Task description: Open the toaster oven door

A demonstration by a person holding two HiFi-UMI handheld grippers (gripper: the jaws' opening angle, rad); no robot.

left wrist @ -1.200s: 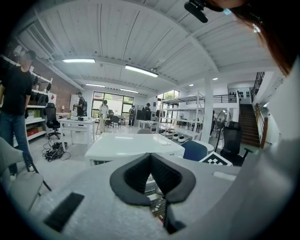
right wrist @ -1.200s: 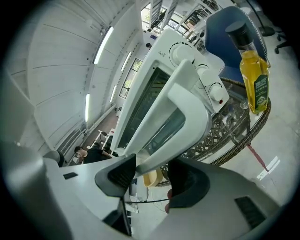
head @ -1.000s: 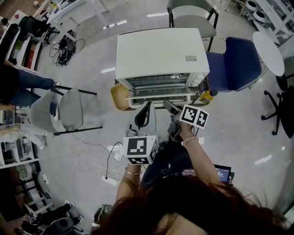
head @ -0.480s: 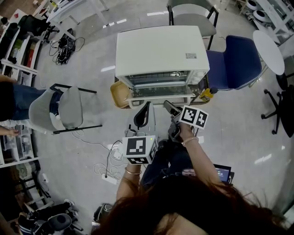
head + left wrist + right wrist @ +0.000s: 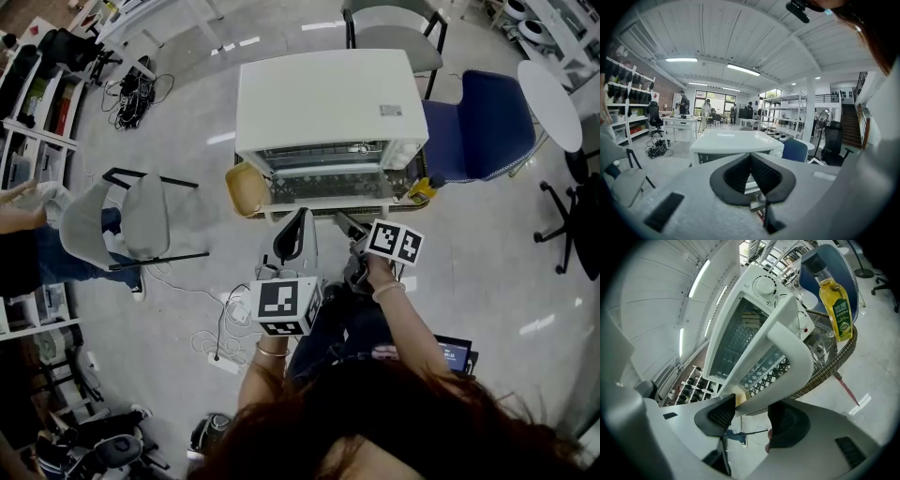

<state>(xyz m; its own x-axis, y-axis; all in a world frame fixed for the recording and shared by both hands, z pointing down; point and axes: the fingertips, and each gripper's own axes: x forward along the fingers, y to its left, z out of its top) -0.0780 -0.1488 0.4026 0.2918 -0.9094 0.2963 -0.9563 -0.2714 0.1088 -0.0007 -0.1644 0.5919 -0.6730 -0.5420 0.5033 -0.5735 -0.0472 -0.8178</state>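
While left gripper jaws sit pressed together, right gripper jaws pinch the door handle; door seemingly ajar.

A smooth, glossy white casing is seen on the toaster oven. Its door handle is shown as smooth white plastic, and the mesh rack behind the glass as bright metal. Ribbed matt black pads are carried by the right gripper. The basket is woven, the floor polished and reflective.
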